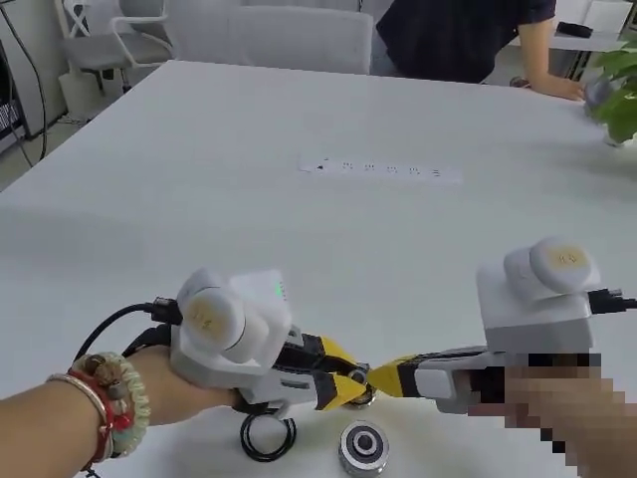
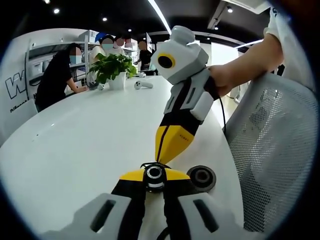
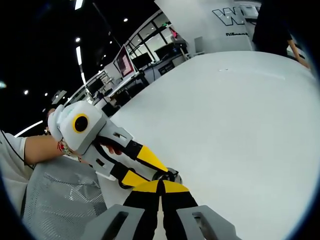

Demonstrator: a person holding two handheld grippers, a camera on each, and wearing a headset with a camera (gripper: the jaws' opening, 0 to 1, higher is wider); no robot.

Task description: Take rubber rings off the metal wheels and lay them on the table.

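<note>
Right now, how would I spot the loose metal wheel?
On the white table's near edge, below where the left gripper and right gripper meet, a metal wheel lies flat beside a thin black rubber ring. Unlike the other wheel, clamped in the left gripper, nothing holds it.

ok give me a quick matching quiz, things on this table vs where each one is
Things: 1 held wheel; 2 loose wheel; 3 black rubber rings; 4 power strip
Places: A middle of the table; B in the left gripper, between its jaws; C flat on the table, right of the rings; D on the table under the left gripper
Pairs: 1-B; 2-C; 3-D; 4-A
</note>
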